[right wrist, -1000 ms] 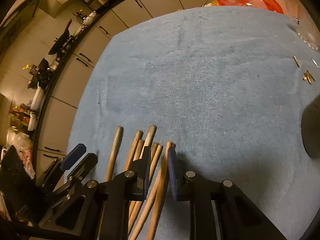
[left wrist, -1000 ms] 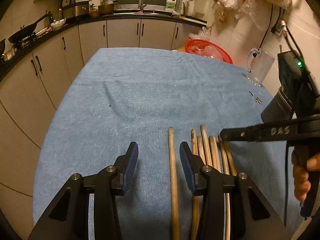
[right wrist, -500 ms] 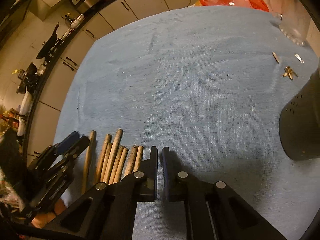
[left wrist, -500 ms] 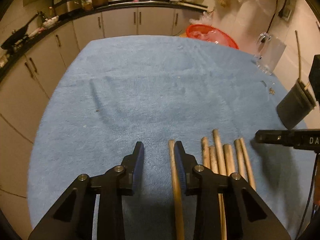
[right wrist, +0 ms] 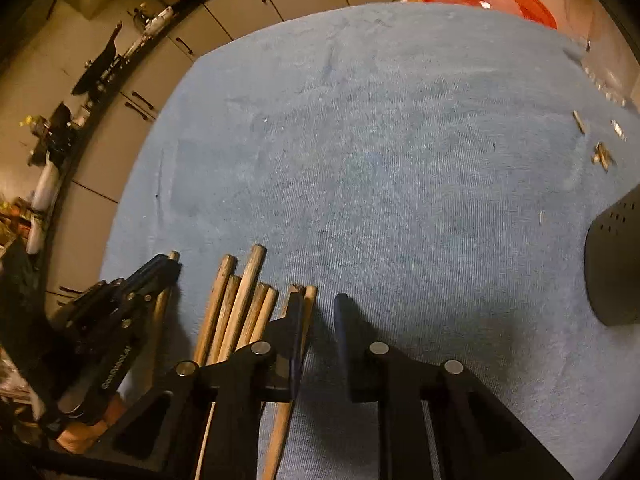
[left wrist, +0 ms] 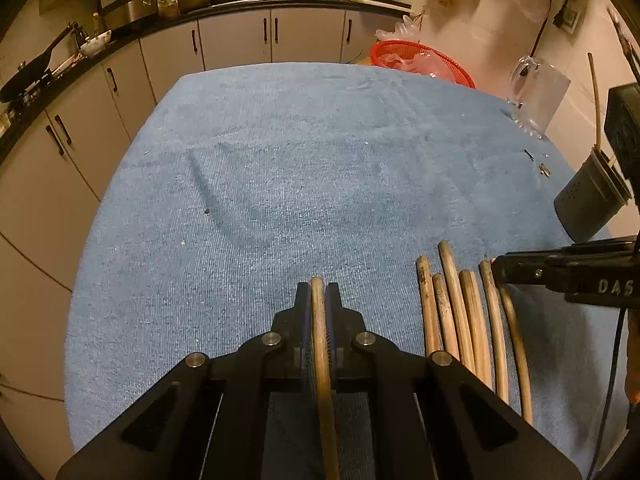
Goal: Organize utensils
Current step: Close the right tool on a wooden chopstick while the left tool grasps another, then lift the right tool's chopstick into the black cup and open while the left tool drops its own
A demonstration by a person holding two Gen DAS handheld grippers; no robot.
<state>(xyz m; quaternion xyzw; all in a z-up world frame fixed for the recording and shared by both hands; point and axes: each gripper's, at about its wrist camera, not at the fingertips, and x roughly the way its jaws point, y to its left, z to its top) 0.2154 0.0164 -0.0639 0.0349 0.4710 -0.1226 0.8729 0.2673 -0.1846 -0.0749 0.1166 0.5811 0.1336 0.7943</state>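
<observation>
My left gripper [left wrist: 319,292] is shut on a single wooden chopstick [left wrist: 320,320] lying on the blue cloth [left wrist: 300,184]. Several more wooden chopsticks [left wrist: 468,312] lie side by side to its right. My right gripper [right wrist: 318,304] is open and empty, its left finger beside the rightmost chopstick of the bundle [right wrist: 240,300]. The left gripper [right wrist: 120,308] shows at the left of the right wrist view, and the right gripper [left wrist: 560,272] at the right of the left wrist view. A dark perforated utensil holder [left wrist: 588,200] stands at the right with a stick in it.
A red basket [left wrist: 420,60] and a clear glass mug [left wrist: 536,96] stand at the table's far right. Small metal bits [right wrist: 600,152] lie on the cloth near the holder [right wrist: 616,268]. Kitchen cabinets and a counter run behind and left.
My left gripper has closed on the single chopstick. My right gripper moved right off the bundle, closed, then opened partway beside the rightmost chopstick.
</observation>
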